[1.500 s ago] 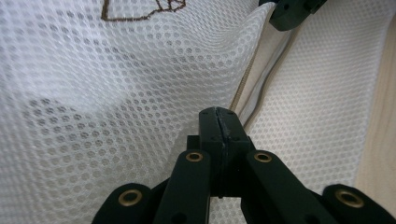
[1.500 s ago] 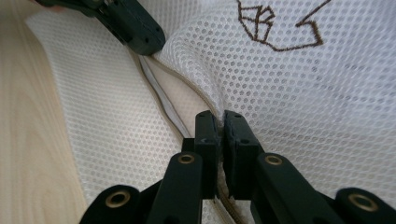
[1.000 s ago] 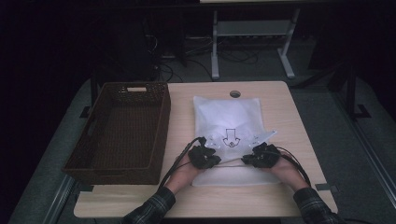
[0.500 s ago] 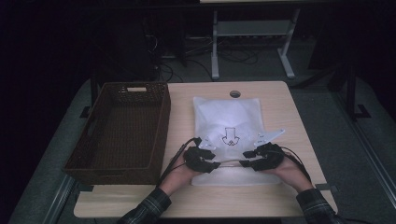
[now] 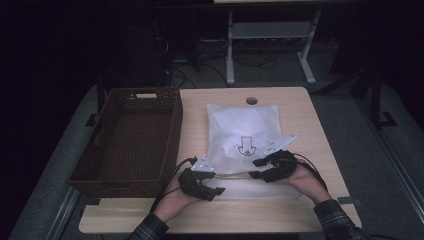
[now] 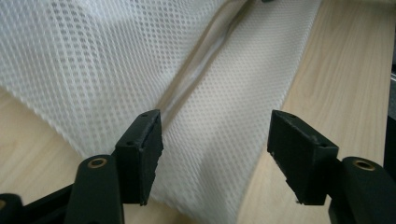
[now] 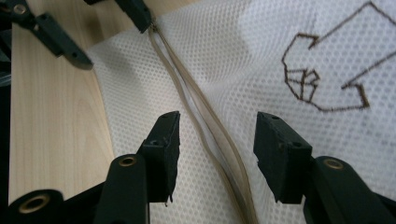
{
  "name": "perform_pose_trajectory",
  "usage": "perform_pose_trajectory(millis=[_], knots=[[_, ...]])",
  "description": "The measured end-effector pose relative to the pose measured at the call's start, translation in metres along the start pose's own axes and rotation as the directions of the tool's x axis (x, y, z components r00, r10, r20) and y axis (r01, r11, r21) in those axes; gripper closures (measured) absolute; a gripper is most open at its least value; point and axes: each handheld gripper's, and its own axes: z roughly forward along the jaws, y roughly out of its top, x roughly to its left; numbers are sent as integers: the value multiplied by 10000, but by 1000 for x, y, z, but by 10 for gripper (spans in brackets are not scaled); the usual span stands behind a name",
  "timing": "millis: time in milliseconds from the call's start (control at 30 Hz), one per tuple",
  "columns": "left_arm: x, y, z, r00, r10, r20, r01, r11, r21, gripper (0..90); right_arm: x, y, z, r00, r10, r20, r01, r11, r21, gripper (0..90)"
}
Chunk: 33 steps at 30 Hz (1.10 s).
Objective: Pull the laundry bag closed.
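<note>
So the setup was a light wooden table (image 5: pixel 300 107) with a white mesh bag (image 5: pixel 235 127) lying flat on the middle-right part of it, and a dark brown wicker basket (image 5: pixel 132 140) sitting just beside the bag on the left, hanging a little over the table's left edge. The bag had a brown arrow outline (image 5: pixel 246 146) stitched or printed on it, pointing toward the person, and you could see part of that same drawing up close in the right gripper view (image 7: pixel 327 70). A tan zipper seam (image 5: pixel 235 174) ran across the near part of the bag between the two tools. The left gripper (image 5: pixel 216 191) was down at the bag's near left corner, held in the person's left hand (image 5: pixel 175 197), and its jaws stood wide apart with nothing pinched between them; in its own view (image 6: pixel 215 158) they straddled the mesh and the seam (image 6: pixel 196 74), which ran off into the distance. The right gripper (image 5: pixel 256 168) sat on the right side of the bag near the arrow, in the right hand (image 5: pixel 302 177), and its jaws were spread as well, nothing gripped. Its own view (image 7: pixel 215 149) had the zipper seam (image 7: pixel 205 126) running right up the gap between the jaws, with the other tool's black jaws at the far end of the seam. Whether either tool's jaws were actually touching the mesh, I honestly couldn't tell. There was a small round hole (image 5: pixel 251 100) in the table just past the bag's far edge.
</note>
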Motion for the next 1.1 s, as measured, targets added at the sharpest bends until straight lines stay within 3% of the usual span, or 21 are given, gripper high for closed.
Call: perform_pose_trajectory(millis=[167, 400, 667, 1100], knots=[[-11, -15, -11, 9994, -134, -324, 133, 9999, -36, 318, 4, 12, 5, 9999, -118, -117, 116, 9998, -173, 495], [-13, -28, -18, 9981, -346, -514, 343, 9994, -73, 314, 6, 26, 15, 9998, -194, -55, 193, 9994, -299, 494], [-15, -39, -20, 9962, -511, -707, 504, 9987, -110, 290, 4, 42, 27, 9991, -204, -380, 184, 9985, -514, 513], [-17, -48, -27, 9945, -598, -862, 583, 9981, -205, 244, 11, 62, 54, 9917, -703, -1079, 610, 9944, -868, 587]])
